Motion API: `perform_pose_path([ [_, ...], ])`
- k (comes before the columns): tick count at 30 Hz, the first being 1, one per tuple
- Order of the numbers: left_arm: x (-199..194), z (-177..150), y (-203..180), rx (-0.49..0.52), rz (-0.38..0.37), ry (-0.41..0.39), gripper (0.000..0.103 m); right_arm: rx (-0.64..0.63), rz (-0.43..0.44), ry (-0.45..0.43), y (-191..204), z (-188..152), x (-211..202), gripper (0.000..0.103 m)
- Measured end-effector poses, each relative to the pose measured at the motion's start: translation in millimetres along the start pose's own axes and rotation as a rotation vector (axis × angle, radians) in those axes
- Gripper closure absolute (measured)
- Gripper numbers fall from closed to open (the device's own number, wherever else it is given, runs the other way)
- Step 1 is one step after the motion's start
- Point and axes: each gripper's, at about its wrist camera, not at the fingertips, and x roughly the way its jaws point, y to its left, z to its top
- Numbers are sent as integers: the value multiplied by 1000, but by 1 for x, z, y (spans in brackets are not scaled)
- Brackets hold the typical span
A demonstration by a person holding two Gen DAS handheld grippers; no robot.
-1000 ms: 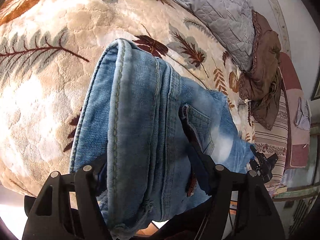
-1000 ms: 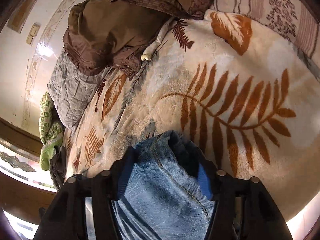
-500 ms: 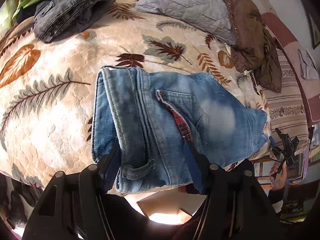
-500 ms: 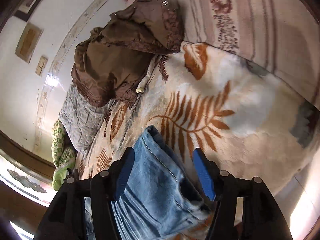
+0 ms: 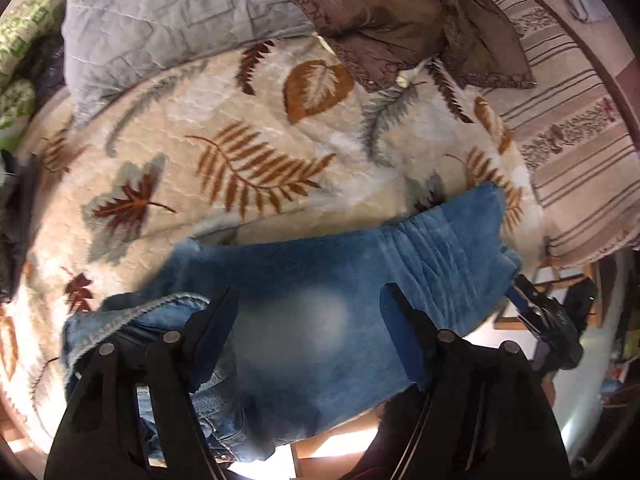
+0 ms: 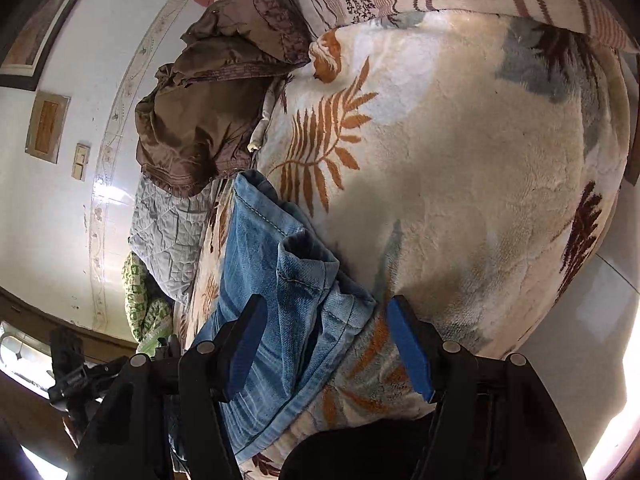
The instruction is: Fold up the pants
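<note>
Jeans (image 5: 340, 308), one pair, lie folded on the leaf-print blanket (image 5: 256, 152) near the bed's edge. The left claw (image 5: 306, 312) hangs above them pointing steeply down, its jaws opening, the denim below and between them with neither pad pressing on it. In the right wrist view the same jeans (image 6: 280, 280) run away along the blanket (image 6: 460, 200); the right claw (image 6: 324, 348) stands wide over their near end, gripping nothing. Further back on the bed are one brown garment (image 5: 400, 12), one grey quilted pillow (image 5: 172, 12) and one green patterned cloth (image 5: 20, 60). A striped sheet (image 5: 580, 152) covers the far side.
</note>
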Motion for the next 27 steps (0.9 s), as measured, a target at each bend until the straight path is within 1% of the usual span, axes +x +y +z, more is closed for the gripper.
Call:
perform_pose_path([
  [1, -7, -2, 2, -12, 57, -36, 29, -4, 4, 5, -1, 0, 0, 38],
  [2, -10, -6, 11, -37, 112, -48, 29, -6, 7, 10, -2, 1, 0, 40],
  [3, -10, -12, 25, -73, 166, -33, 29, -6, 15, 16, -4, 2, 0, 40],
  [5, -2, -30, 67, -184, 244, 51, 29, -12, 30, 27, -6, 4, 1, 40],
  [6, 0, -41, 91, -256, 244, 93, 31, -15, 33, 31, -6, 5, 2, 39],
  [8, -7, -63, 128, -367, 204, 115, 40, -16, 44, 31, -5, 6, 3, 37],
  [9, -13, -70, 136, -387, 189, 109, 40, -12, 47, 26, -4, 5, 3, 37],
  [10, -21, -71, 138, -380, 166, 91, 40, -1, 56, 20, -5, 4, 3, 37],
  [12, -32, -63, 121, -298, 105, 40, 38, 31, 91, 14, -5, 2, 5, 37],
  [13, -34, -54, 107, -242, 60, 18, 35, 39, 103, 15, -3, 0, 7, 37],
  [14, -33, -44, 88, -178, 13, 7, 28, 38, 94, 12, -1, -2, 9, 37],
  [15, -29, -33, 66, -111, -30, 4, 26, 33, 80, -2, 1, -4, 9, 37],
  [17, -14, -12, 17, 22, -97, 11, 26, 29, 63, -16, 2, -7, 7, 38],
  [19, 7, 12, -36, 156, -159, 41, 26, 54, 60, -19, 0, -9, 5, 39],
  [22, 41, 39, -115, 309, -232, 93, 26, 62, 37, -36, -2, -11, -3, 38],
  [24, 61, 53, -161, 420, -234, 96, 26, 54, 31, -50, -1, -12, -7, 37],
  [27, 91, 74, -200, 538, -196, 86, 26, 56, 26, -51, -3, -9, -6, 37],
])
